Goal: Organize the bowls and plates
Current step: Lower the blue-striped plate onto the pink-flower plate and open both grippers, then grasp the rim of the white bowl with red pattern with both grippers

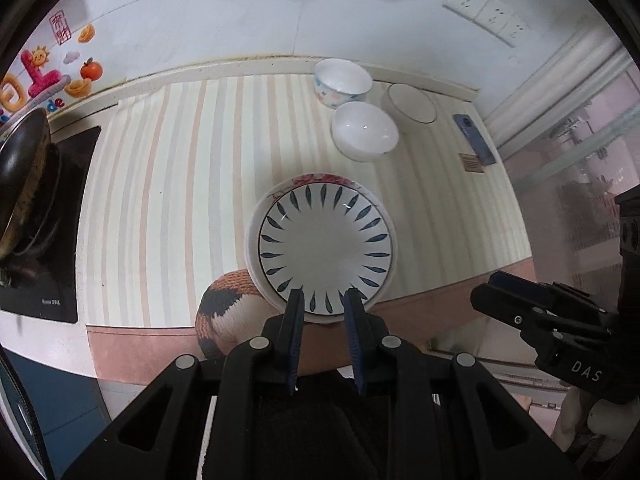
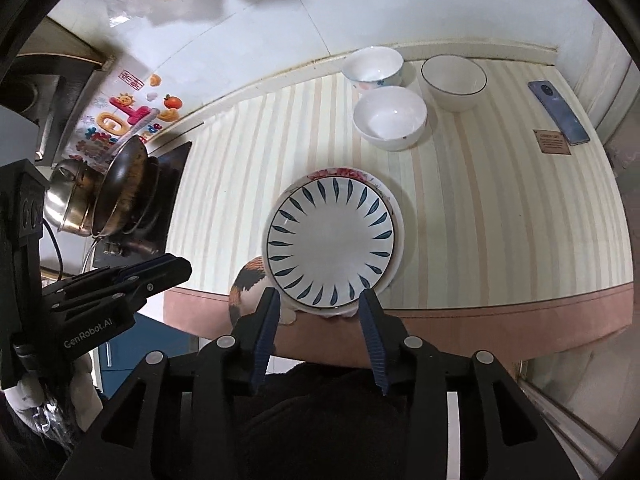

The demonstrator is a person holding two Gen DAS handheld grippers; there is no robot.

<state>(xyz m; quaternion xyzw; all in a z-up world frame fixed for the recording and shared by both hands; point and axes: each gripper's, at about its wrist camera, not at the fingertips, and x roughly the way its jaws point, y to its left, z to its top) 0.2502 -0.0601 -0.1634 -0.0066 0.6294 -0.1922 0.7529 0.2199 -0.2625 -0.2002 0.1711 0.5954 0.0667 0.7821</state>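
A white plate with blue leaf marks (image 1: 325, 246) (image 2: 331, 242) lies on top of a stack that includes a red-flowered plate (image 1: 326, 179) (image 2: 340, 173), near the counter's front edge. Three bowls stand at the back right: a flowered one (image 1: 342, 82) (image 2: 373, 67), a plain white one (image 1: 365, 130) (image 2: 391, 117), and a dark-rimmed one (image 1: 411, 106) (image 2: 454, 80). My left gripper (image 1: 323, 295) is open and empty, just before the stack's near rim. My right gripper (image 2: 320, 296) is open and empty at the same rim, and shows at the right of the left wrist view (image 1: 540, 320).
A striped mat (image 1: 180, 200) (image 2: 480, 220) covers the counter. A knitted orange, black and white object (image 1: 226, 312) (image 2: 246, 288) sits under the stack's left edge. A stove with a dark wok (image 1: 24, 184) (image 2: 124, 184) is at the left. A phone (image 1: 474, 138) (image 2: 558, 112) lies at the right.
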